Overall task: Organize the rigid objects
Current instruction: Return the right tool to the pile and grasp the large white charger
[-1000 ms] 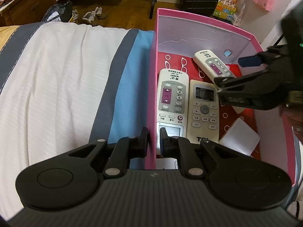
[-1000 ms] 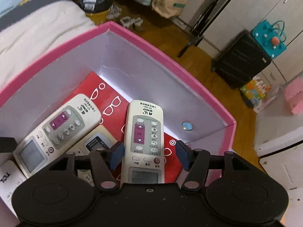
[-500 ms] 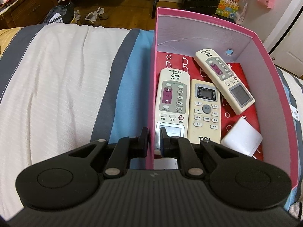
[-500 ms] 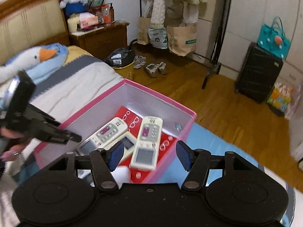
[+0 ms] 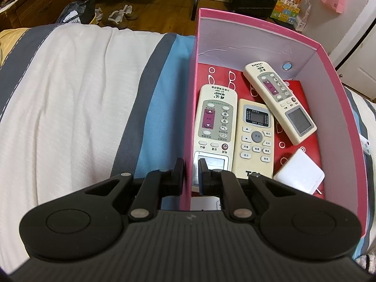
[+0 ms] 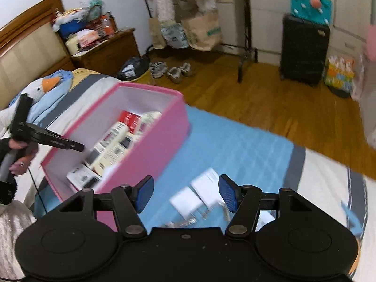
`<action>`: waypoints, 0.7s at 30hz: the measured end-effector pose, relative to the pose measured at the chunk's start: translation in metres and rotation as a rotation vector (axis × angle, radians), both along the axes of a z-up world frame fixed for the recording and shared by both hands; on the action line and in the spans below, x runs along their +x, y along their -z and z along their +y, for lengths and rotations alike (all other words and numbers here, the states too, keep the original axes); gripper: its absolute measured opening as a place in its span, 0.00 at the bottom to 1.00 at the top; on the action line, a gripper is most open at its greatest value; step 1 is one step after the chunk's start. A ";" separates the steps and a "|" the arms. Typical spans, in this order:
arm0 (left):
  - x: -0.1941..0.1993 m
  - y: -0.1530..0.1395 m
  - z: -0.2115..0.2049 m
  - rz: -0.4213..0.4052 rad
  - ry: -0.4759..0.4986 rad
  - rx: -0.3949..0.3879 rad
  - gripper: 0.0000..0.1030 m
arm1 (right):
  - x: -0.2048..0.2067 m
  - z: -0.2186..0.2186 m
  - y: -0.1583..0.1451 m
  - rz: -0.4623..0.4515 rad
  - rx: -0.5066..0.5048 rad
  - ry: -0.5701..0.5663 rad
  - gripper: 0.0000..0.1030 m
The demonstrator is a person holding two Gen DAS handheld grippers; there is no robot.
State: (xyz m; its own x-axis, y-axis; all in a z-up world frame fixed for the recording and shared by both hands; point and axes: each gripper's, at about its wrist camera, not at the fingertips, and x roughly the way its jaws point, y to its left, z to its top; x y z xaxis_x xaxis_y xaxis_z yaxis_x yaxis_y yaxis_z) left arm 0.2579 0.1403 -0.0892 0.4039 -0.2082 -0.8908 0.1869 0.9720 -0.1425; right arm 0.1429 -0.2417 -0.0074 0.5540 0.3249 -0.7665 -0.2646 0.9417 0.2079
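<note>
Left gripper (image 5: 188, 171): jaws pinched the left wall of the pink box (image 5: 190, 108), one finger outside, one inside, low centre of the left wrist view.
Right gripper (image 6: 185, 193): jaws spread wide, nothing between them; it hung over the blue stripe of the bed, low centre of the right wrist view.
Box contents: three remotes lay on a red printed sheet (image 5: 303, 138). The left remote (image 5: 215, 127) lay along the left wall; the TCL remote (image 5: 256, 138) lay just beside it; the third remote (image 5: 279, 103) lay slanted toward the upper right. A white adapter (image 5: 298, 175) sat in the lower right of the box floor.
Hidden or cut off: the near ends of the left remote and the TCL remote were covered by the left gripper's fingers. A white item under the gripper, inside the near end of the box, could not be identified.
Hard to make out: the right wrist view was motion-blurred. White blocks (image 6: 199, 197) lay on the bed between the right fingers; their kind could not be determined. Box contents in that view were smeared.
Surface: bed (image 5: 70, 108) with a white, grey and blue striped cover; the box stood on it.
Room: wooden floor (image 6: 270, 98), shoes (image 6: 174, 70), black suitcase (image 6: 303, 51), paper bags (image 6: 202, 33), nightstand (image 6: 105, 54), goose plush (image 6: 44, 89) at the headboard.
</note>
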 end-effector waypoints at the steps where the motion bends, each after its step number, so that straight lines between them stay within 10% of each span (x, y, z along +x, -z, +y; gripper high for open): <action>1: 0.000 0.000 0.000 0.000 -0.001 0.001 0.10 | 0.001 -0.004 0.008 0.014 -0.004 0.011 0.64; 8: 0.002 0.000 -0.002 0.001 0.002 0.017 0.10 | 0.016 0.021 0.048 -0.051 -0.279 -0.140 0.64; 21: -0.001 0.000 -0.010 -0.015 0.038 0.066 0.10 | 0.055 0.021 0.093 0.022 -0.212 -0.208 0.61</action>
